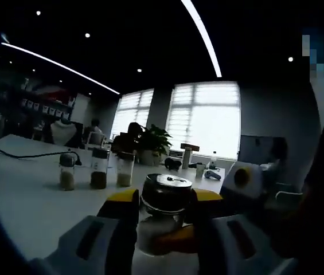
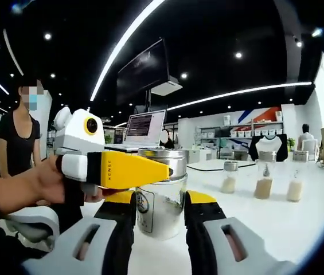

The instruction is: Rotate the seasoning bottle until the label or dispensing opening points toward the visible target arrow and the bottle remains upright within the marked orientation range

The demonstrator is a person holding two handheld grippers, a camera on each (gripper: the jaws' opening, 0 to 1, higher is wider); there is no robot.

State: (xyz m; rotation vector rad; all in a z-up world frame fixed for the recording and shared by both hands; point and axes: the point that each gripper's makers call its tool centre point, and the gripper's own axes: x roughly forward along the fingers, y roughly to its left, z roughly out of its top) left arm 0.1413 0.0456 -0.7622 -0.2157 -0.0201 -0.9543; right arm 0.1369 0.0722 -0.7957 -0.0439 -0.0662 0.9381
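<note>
On the white table (image 1: pixel 30 195) we count one seasoning bottle (image 1: pixel 163 215) between the jaws and three more spice jars (image 1: pixel 98 169) in a row further back. In the left gripper view the left gripper (image 1: pixel 164 220) has its two yellow-tipped jaws closed against the bottle's sides, just under the shiny metal cap; the bottle stands upright with pale contents. The right gripper (image 1: pixel 243 177) comes in from the right, near the bottle. A black cable (image 1: pixel 18 153) runs across the table at left, and one potted plant (image 1: pixel 153 142) stands in front of the windows.

In the right gripper view the right gripper (image 2: pixel 160 220) has both black jaws alongside the bottle (image 2: pixel 160 197), one on each side; we cannot tell whether they actually press it. We see a label patch low on the bottle's left side. The left gripper (image 2: pixel 116 170) crosses in front of the bottle at cap height, held by a hand (image 2: pixel 47 180). The same three jars (image 2: pixel 263 180) stand at right. One laptop (image 2: pixel 141 129) sits behind, and one person in black (image 2: pixel 18 140) stands at left.
</note>
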